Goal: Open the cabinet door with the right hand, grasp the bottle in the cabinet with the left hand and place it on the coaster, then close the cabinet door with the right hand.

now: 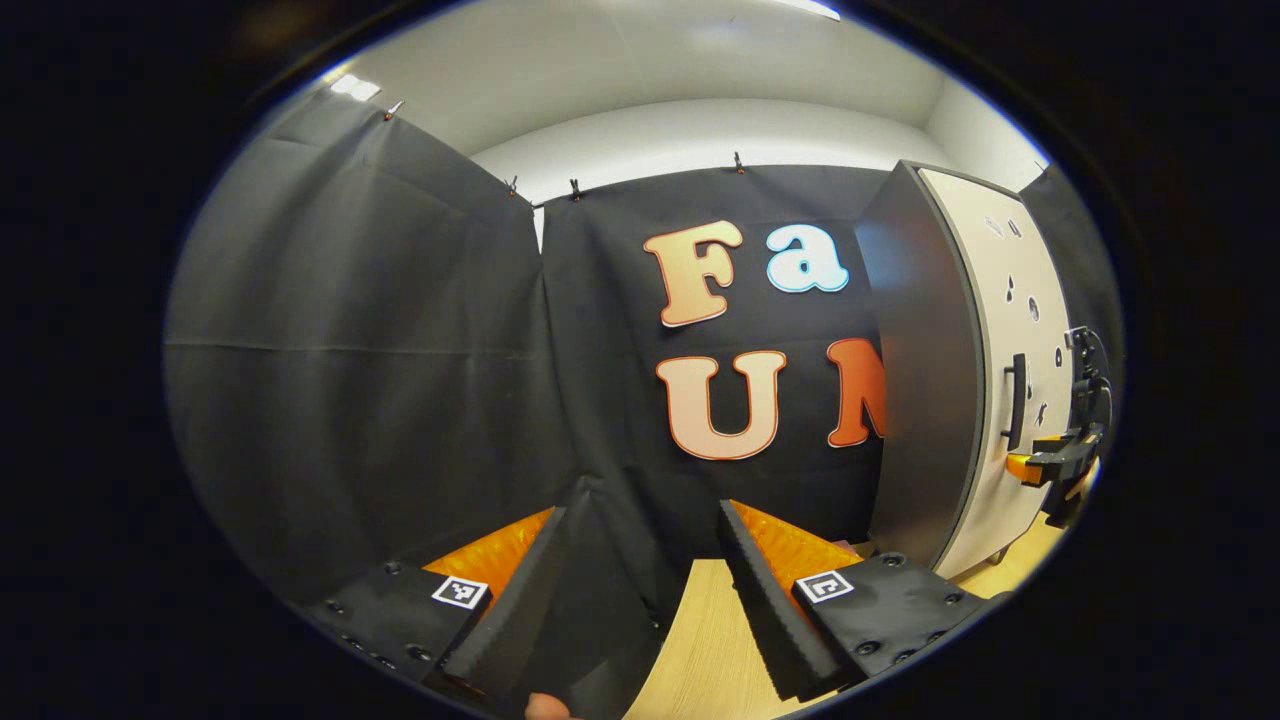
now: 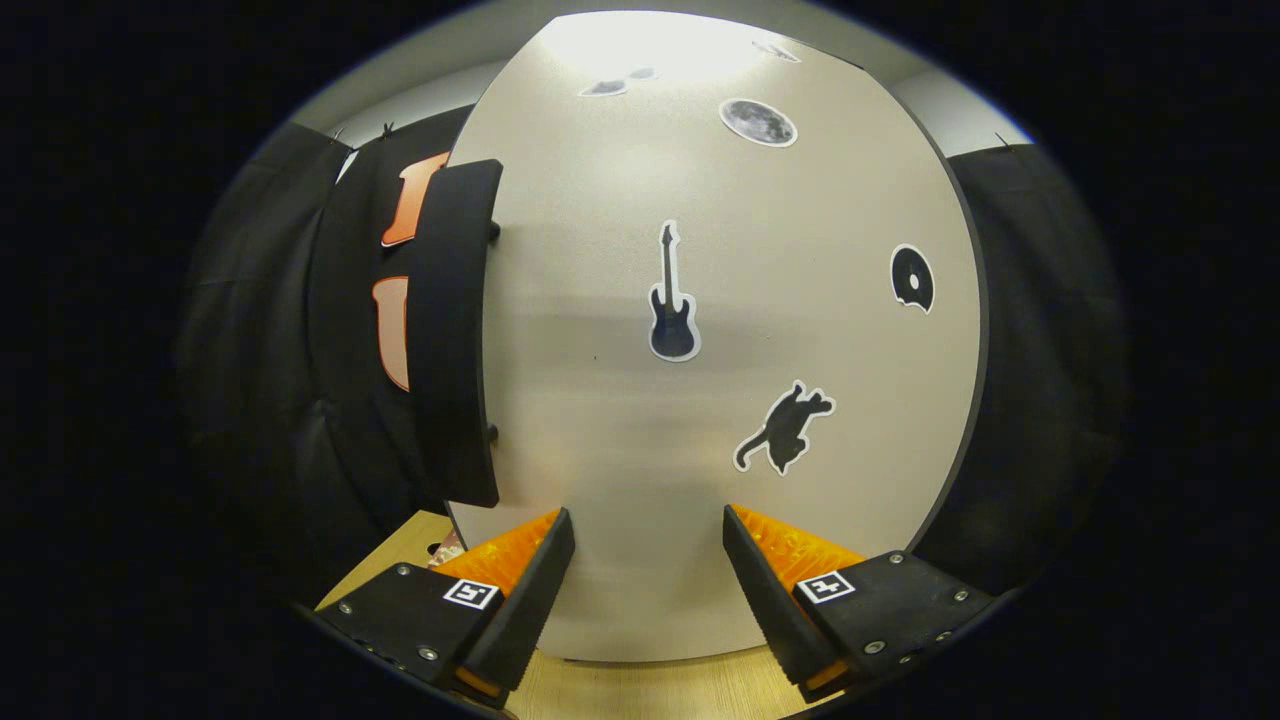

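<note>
Gaping wide, right gripper [image 2: 648, 585] grips nothing, facing the closed cabinet door [image 2: 700, 400]; its handle [image 2: 455, 330] at 10 o'clock. Left gripper [image 1: 645, 595] likewise spread, empty, over the wooden table [image 1: 700, 640]; cabinet [image 1: 960, 380] at 3 o'clock.

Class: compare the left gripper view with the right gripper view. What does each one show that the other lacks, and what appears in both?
Left gripper view alone: the cabinet's dark grey side panel and the right claw near the door handle.
Right gripper view alone: the guitar sticker, cat sticker and moon sticker close up.
Both: the beige cabinet door with its black bar handle, shut, and the light wooden table.
</note>
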Tool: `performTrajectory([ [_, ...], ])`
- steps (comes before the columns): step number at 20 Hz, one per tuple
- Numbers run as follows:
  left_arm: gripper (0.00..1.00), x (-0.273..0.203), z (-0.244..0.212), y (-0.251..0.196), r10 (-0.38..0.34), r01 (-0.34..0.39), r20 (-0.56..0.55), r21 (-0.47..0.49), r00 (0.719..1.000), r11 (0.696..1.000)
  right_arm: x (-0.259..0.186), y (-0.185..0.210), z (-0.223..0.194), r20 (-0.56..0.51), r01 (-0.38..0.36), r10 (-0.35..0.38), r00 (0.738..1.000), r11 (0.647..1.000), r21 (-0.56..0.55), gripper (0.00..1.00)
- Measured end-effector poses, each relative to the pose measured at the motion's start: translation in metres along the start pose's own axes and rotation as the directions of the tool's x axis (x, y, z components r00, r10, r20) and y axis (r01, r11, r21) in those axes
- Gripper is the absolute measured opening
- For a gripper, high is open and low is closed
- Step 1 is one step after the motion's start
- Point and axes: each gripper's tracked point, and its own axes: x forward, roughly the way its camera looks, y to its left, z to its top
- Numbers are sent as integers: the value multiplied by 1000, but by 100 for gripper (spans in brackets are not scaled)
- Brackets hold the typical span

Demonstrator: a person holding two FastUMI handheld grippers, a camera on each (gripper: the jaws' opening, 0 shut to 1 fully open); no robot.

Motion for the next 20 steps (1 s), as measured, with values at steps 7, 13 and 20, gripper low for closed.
performTrajectory([
  [7, 96, 4, -12, 9, 25, -25, -18, -4, 1000, 1000, 6, -1, 3, 10, 15, -15, 1000, 1000, -6, 93],
  [13, 95, -1, -10, 8, 32, -32, -19, -5, 999, 999, -1, -14, 13, 11, 30, -30, 1000, 999, -25, 93],
  [20, 96, 10, 19, -22, -18, 18, 17, -25, 1000, 1000, -70, -77, 84, 91, 86, -79, 993, 994, -74, 93],
])
